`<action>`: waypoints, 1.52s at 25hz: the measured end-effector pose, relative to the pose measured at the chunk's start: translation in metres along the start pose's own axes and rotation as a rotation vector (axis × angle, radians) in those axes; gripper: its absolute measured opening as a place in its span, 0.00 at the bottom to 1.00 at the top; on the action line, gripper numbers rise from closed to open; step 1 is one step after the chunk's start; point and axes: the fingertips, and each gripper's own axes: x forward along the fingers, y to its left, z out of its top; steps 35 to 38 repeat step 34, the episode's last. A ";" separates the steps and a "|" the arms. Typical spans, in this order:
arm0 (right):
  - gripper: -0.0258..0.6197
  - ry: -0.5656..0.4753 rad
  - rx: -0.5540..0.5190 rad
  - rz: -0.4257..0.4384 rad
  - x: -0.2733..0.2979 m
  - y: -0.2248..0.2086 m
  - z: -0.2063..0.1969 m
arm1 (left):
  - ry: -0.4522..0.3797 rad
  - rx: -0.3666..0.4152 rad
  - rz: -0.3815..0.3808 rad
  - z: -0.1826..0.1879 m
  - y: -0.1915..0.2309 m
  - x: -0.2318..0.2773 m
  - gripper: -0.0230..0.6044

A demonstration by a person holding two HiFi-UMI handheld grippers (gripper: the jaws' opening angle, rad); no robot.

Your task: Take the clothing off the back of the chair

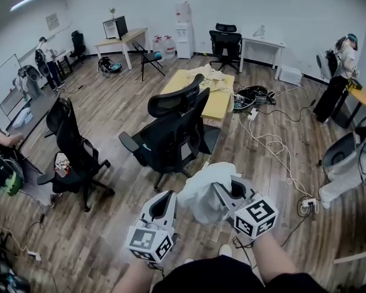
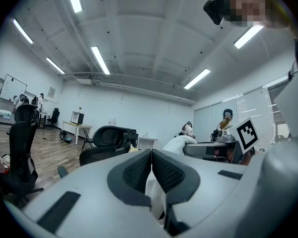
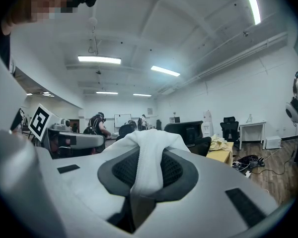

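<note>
A white garment [image 1: 202,188] hangs bunched between my two grippers, low in the head view and clear of the black office chair [image 1: 174,124], whose back is bare. My right gripper [image 1: 222,191] is shut on it; in the right gripper view the cloth [image 3: 149,148] drapes over the jaws of this gripper [image 3: 148,155]. My left gripper [image 1: 171,199] is shut too, with a fold of the same cloth [image 2: 155,192] pinched low between its pads. The chair [image 2: 109,135] stands ahead of both grippers.
Behind the chair stands a yellow table [image 1: 216,105] with a cream cloth pile [image 1: 210,75]. A second black chair [image 1: 70,145] is at the left. Cables [image 1: 274,145] trail over the wooden floor at the right, near a white machine [image 1: 348,163]. People work at desks along the walls.
</note>
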 end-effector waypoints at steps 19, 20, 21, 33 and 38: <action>0.16 0.008 -0.010 0.014 -0.006 -0.005 0.004 | -0.014 -0.005 0.020 0.007 -0.008 0.000 0.07; 0.16 0.007 -0.009 0.014 -0.007 -0.006 0.005 | -0.013 -0.005 0.021 0.007 -0.009 0.000 0.07; 0.16 0.006 -0.007 0.012 -0.008 -0.006 0.005 | -0.012 -0.004 0.021 0.007 -0.010 0.000 0.07; 0.16 -0.003 -0.006 0.004 -0.021 -0.006 0.010 | -0.016 0.008 0.022 0.011 -0.022 -0.005 0.07; 0.16 -0.003 -0.007 0.003 -0.022 -0.006 0.010 | -0.016 0.009 0.022 0.011 -0.023 -0.006 0.07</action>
